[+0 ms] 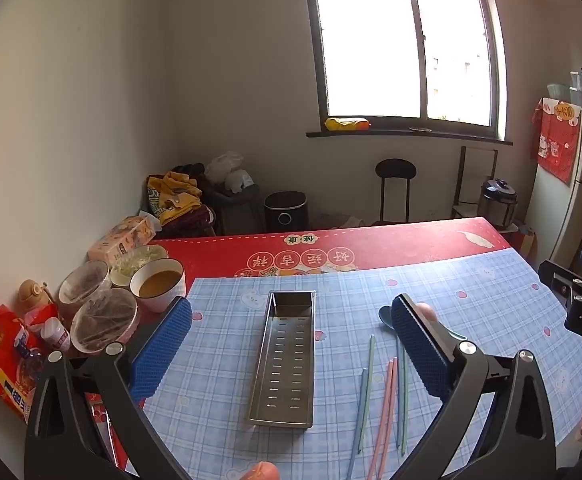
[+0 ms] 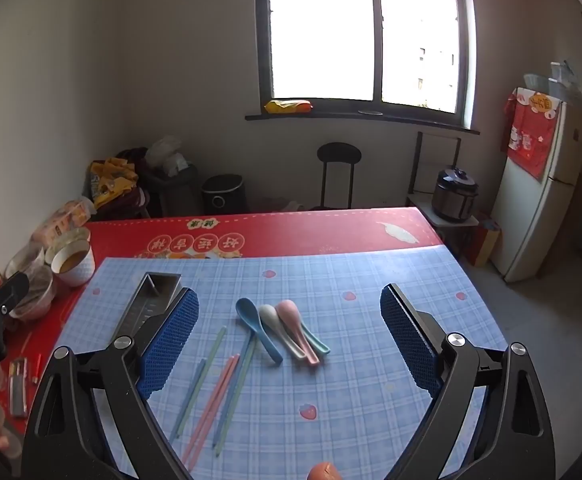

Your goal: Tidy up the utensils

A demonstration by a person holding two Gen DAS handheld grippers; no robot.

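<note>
Right gripper (image 2: pixel 289 334) wide, empty — spoons (image 2: pixel 287 330) lie centre frame between its pads, handles running lower right; chopsticks (image 2: pixel 215 384) lower left; tray (image 2: pixel 147 300) upper left, nearer left gripper (image 1: pixel 291 344), also wide

The table (image 2: pixel 331 232) carries a checked mat (image 2: pixel 371 360), metal tray (image 1: pixel 287 360), chopsticks (image 2: pixel 211 392), spoons (image 2: pixel 283 328) and bowls (image 1: pixel 159 284).

Tray (image 1: pixel 287 364) looks like brushed steel, perforated – spoons (image 2: pixel 287 330) are smooth matt plastic, mat (image 2: pixel 331 360) slightly glossy.
</note>
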